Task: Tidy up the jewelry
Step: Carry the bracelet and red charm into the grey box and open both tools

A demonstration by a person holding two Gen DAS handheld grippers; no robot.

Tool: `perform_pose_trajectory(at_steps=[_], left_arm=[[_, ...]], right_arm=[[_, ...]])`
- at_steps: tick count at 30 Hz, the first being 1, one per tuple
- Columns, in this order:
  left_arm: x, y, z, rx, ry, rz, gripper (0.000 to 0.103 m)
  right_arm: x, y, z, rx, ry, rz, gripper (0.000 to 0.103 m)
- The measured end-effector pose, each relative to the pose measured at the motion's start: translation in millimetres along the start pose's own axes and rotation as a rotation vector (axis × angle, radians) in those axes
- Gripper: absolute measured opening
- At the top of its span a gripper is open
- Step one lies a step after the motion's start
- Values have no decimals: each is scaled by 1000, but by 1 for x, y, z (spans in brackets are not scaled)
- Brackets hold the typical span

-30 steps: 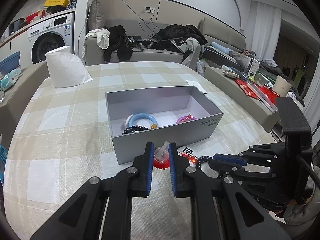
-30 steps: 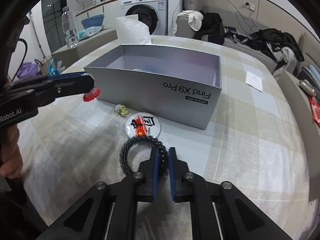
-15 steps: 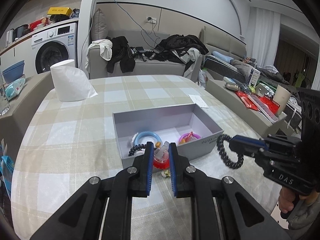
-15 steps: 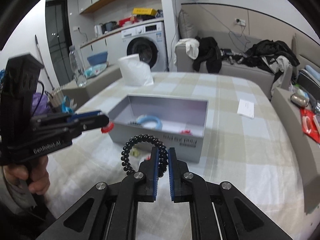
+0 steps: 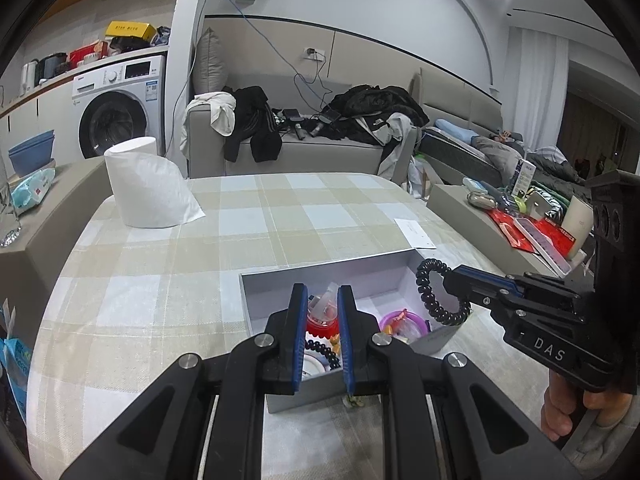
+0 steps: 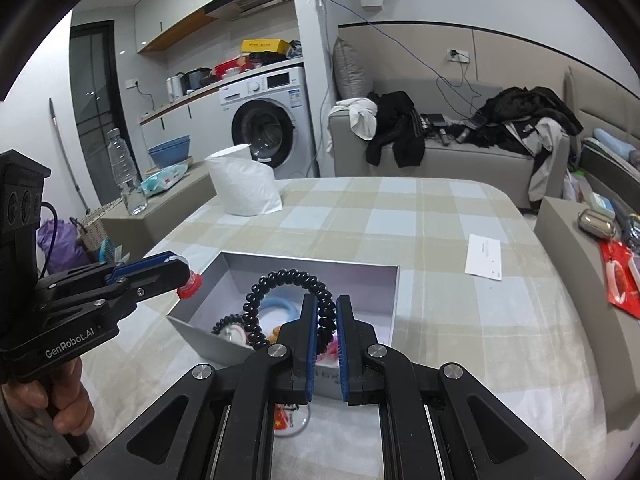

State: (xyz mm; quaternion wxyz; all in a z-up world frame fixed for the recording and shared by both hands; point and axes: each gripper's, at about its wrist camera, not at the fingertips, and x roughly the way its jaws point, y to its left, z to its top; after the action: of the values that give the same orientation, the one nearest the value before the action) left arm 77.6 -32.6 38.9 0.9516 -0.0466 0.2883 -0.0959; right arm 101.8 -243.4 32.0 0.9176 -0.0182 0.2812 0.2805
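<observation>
Nearest to me, the left hand-held gripper (image 5: 322, 322) was pinching a small red clip (image 5: 321, 322), its pads pressed against the piece from both sides. It hung just above the near end of the grey box (image 5: 260, 304). The right hand-held gripper (image 6: 324, 330) was clamped on one side of a black coil tie (image 6: 280, 284), and the free loop of the tie stood up over the box's open top. Both pieces were held in the air, neither one in the box yet.

Inside the box lay a blue ring (image 6: 276, 306), a second black coil (image 5: 320, 350) and a purple band (image 5: 400, 318), crowded toward the near wall. On the counter (image 5: 160, 272) just outside the near wall sat a round badge (image 6: 290, 416), half hidden under the right gripper, and a tiny pale piece (image 5: 354, 400) whose kind I could not make out.

The two grippers were close together over one small opening, so I judged the main risk to be a knock between them, which could jar the clip loose. The coil tie looked springy and was held by one side only; released high, it might bounce on the rim and roll out onto the cloth. Either piece dropped at the near wall could land on the heap already there and tip over the edge. The badge under the right gripper could also be overlooked.

Farther off stood a paper roll (image 5: 148, 184) and a white slip (image 6: 484, 256), and beyond them a sofa (image 5: 300, 152) heaped with clothes.
</observation>
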Motion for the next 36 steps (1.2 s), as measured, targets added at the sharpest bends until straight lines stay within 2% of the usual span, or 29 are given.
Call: perform_pose_trajectory(at_steps=[14, 17, 21, 22, 23, 24, 25, 26, 27, 28, 29, 30, 31, 33, 36], left_arm=[[15, -2, -5, 6, 42, 9, 11], [14, -6, -5, 15, 56, -3, 11], [15, -8, -4, 24, 74, -3, 15], [15, -8, -5, 25, 78, -2, 21], [14, -9, -4, 24, 86, -1, 33], [13, -9, -5, 21, 89, 1, 40], [10, -8, -5, 15, 86, 2, 53], [7, -8, -6, 10, 80, 1, 65], [4, -8, -7, 5, 74, 2, 70], [2, -7, -7, 2, 68, 4, 79], [-3, -6, -8, -4, 59, 8, 87], [-7, -5, -9, -9, 50, 12, 91], [-11, -4, -10, -13, 41, 18, 99], [-18, -1, -15, -23, 24, 35, 102], [-24, 0, -24, -20, 29, 68, 102]], right_arm=[[21, -10, -5, 52, 49, -18, 9], [22, -8, -6, 47, 54, -14, 11], [19, -5, -5, 30, 48, -28, 23], [16, -5, -5, 29, 47, -29, 23], [15, -5, -5, 24, 47, -33, 27], [13, -5, -6, 20, 47, -34, 35], [10, -5, -6, 18, 44, -33, 40], [7, -6, -6, 20, 38, -33, 50], [4, -6, -7, 20, 34, -32, 62], [2, -6, -7, 20, 32, -34, 68], [-2, -6, -9, 16, 35, -37, 80], [-5, -6, -11, 13, 40, -39, 90], [-7, -7, -12, 13, 43, -40, 94], [-14, -8, -18, 15, 44, -43, 102], [-19, -12, -26, 30, 61, -55, 103]])
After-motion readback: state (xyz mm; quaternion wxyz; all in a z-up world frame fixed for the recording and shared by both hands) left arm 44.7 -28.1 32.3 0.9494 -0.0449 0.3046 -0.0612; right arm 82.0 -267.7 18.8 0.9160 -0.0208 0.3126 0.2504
